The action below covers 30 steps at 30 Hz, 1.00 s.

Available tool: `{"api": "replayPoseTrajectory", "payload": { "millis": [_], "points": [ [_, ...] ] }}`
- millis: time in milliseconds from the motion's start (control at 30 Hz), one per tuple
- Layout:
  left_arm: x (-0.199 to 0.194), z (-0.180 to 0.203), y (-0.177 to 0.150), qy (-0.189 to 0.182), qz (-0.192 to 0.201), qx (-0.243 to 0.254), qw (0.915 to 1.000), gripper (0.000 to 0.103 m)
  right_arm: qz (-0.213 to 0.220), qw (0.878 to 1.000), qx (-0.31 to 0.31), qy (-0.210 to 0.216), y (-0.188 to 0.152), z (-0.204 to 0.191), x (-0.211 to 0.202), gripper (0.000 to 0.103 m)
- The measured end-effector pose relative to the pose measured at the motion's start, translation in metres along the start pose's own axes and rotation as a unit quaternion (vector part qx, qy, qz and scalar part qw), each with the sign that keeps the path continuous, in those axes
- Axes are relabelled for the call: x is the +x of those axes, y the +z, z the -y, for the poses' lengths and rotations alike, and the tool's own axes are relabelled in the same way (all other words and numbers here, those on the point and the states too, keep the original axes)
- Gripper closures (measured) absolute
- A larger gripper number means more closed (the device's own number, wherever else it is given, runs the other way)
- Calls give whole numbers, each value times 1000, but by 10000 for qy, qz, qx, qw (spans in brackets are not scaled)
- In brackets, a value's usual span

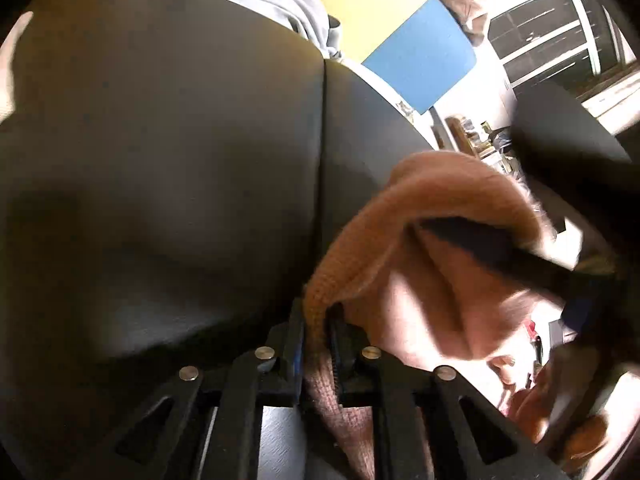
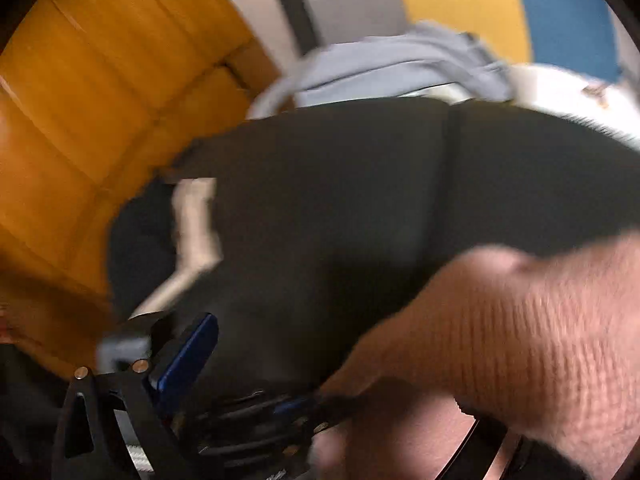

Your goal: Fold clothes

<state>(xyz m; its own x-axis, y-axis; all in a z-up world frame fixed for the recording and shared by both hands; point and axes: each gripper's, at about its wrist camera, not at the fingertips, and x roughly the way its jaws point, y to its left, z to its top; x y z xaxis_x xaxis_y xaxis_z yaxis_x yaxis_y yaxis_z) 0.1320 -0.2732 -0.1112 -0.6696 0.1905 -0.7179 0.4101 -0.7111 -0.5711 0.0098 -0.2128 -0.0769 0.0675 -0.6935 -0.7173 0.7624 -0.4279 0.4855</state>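
The left tool [image 1: 318,336] is clamped on a fold of the orange knit [image 1: 404,240]: its two fingers [image 1: 294,332] stand close together with the ribbed cloth squeezed between them, and more of the knit trails back down between the tool's linkage arms. The tool points up and forward over the dark tabletop [image 1: 160,140], tilted so that the tabletop fills the left and middle of its view. From the pinch, the knit rises to the right in a hooded bulge, hanging clear of the tabletop near its right edge. A black bar crosses that bulge from the right, where the right tool reaches in; it is too blurred to tell more. At the far edge of the tabletop lies a grey garment [image 1: 280,4], well apart from the knit.

In the right wrist view everything is smeared by motion. The right tool [image 2: 248,376] is rolled to one side, its blue-padded finger [image 2: 188,356] standing at lower left and the other finger low in the middle, touching the edge of the orange knit [image 2: 520,344]. Whether it is gripping the cloth or is spread I cannot tell. The knit fills the lower right, over the dark tabletop [image 2: 360,200]. The grey garment [image 2: 400,64] sits at the far edge.
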Motion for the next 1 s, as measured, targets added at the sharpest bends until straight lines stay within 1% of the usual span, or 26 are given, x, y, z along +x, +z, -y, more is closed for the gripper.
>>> {"api": "replayPoseTrajectory", "payload": {
  "millis": [67,133,167,200,233,300,367,467,500,533,567,633,733,767,800,867,900,933,1000],
  "points": [
    [-15,-17,-3,117,113,-55,9999,88,119,9984,208,506,-11,-3,-4,0],
    [-30,-35,-6,234,227,-110,9994,85,193,9936,431,1029,-23,-2,-13,0],
    [-34,-34,-7,176,227,-66,9996,84,211,9902,524,1275,-30,0,-19,0],
    [-35,-29,-8,70,203,8,9998,83,292,9874,590,1440,-46,-1,-34,0],
    [-37,-23,-9,-36,179,81,9998,82,373,9852,631,1547,-59,1,-48,0],
    [-40,-13,-10,-248,132,229,9993,78,563,9792,818,1767,-86,20,-79,0],
    [-42,-2,-12,-461,84,377,9982,75,919,9741,1313,1594,-117,50,-107,0],
    [-47,14,-14,-778,13,598,9952,71,1446,9590,2047,1321,-164,96,-150,0],
    [-43,21,-13,-785,-109,700,9944,71,1748,9479,2404,1142,-179,111,-160,0],
    [-37,28,-11,-751,-272,813,9935,71,2047,9343,2755,960,-194,127,-170,0],
    [-25,36,-6,-706,-451,846,9929,71,2339,9183,3099,776,-210,142,-180,0],
    [-6,46,-5,-668,-680,740,9927,69,2496,9094,3258,682,-216,150,-179,0],
    [11,50,-5,-624,-868,555,9927,62,2726,8949,3490,541,-226,161,-177,0],
    [13,46,-3,-581,-835,510,9935,58,2802,8898,3567,494,-229,165,-176,0],
    [15,40,-2,-525,-767,467,9946,58,2900,8862,3582,478,-227,166,-175,0],
    [19,28,2,-412,-630,381,9964,58,3109,8771,3607,621,-222,171,-175,0],
    [20,24,6,-368,-550,298,9974,60,3213,8724,3618,692,-219,173,-175,0],
    [23,19,12,-416,-501,229,9976,63,3316,8675,3629,764,-216,176,-175,0],
    [31,20,21,-525,-475,213,9973,90,3502,8613,3541,1010,-203,174,-163,0]
  ]
}}
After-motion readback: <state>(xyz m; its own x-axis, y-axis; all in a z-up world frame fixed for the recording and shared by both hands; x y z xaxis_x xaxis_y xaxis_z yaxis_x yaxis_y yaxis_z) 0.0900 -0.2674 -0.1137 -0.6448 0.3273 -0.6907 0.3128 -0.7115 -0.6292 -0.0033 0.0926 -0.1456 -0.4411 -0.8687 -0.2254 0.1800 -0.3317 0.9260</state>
